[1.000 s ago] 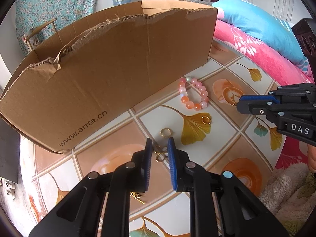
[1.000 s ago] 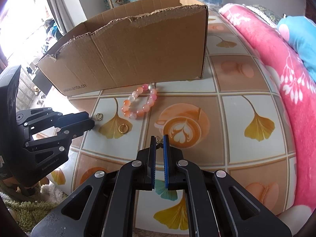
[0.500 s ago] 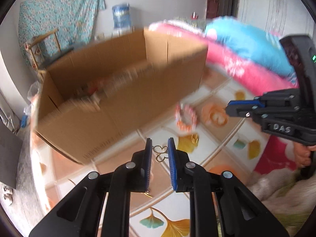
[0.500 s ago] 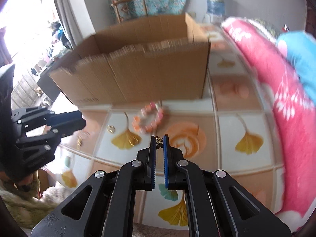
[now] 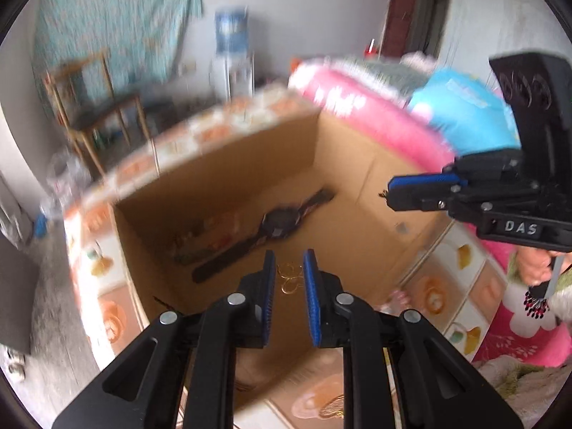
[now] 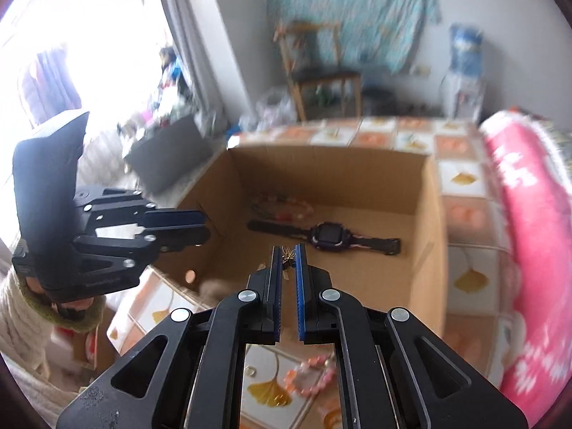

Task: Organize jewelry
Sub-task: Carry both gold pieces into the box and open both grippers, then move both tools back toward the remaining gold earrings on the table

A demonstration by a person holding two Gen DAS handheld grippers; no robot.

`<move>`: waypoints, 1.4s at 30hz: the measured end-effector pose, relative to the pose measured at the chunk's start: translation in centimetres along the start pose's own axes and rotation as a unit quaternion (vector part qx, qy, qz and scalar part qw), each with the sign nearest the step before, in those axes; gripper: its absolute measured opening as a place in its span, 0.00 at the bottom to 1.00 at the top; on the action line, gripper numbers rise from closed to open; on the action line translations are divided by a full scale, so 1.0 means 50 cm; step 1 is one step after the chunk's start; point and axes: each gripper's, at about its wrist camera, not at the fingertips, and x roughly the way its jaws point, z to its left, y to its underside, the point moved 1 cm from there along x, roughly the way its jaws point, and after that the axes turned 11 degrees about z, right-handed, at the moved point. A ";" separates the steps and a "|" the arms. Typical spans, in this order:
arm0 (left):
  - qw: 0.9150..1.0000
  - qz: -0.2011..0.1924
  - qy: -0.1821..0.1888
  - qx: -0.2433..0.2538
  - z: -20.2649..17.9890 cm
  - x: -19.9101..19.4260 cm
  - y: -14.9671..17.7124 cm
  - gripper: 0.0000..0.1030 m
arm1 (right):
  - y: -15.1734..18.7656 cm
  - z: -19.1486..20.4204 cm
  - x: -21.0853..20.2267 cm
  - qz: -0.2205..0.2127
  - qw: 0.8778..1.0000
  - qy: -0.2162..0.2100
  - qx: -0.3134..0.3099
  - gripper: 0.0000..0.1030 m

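My left gripper (image 5: 289, 271) is shut on a gold clover-shaped piece (image 5: 290, 280) and hangs over the open cardboard box (image 5: 357, 178). Beside it, my right gripper (image 6: 287, 254) is shut on a small gold piece (image 6: 288, 255), also above the box (image 6: 329, 175). In the left wrist view the right gripper (image 5: 391, 193) comes in from the right; in the right wrist view the left gripper (image 6: 205, 228) comes in from the left. Inside the box lie a dark watch (image 6: 325, 236) and a bead string (image 6: 282, 209). A pink bead bracelet (image 6: 311, 375) and a gold ring (image 6: 280, 398) lie on the table in front of the box.
The table (image 6: 464, 178) has a tile-and-leaf patterned cover. A pink blanket (image 6: 529, 214) and a blue pillow (image 5: 464, 118) lie along its right side. Beyond the table stand a wooden chair (image 6: 321, 71) and a water dispenser (image 5: 230, 39). A person's hand (image 5: 532, 268) holds the right gripper.
Both grippers have risen and moved forward from the tabletop to above the box, each keeping its gold piece. The box's inside, with the watch, has come into view.
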 end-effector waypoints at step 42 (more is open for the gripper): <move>0.996 -0.012 0.030 -0.081 0.077 -0.086 0.037 0.56 | -0.010 -0.046 -0.132 -0.038 0.998 -0.036 0.030 0.42</move>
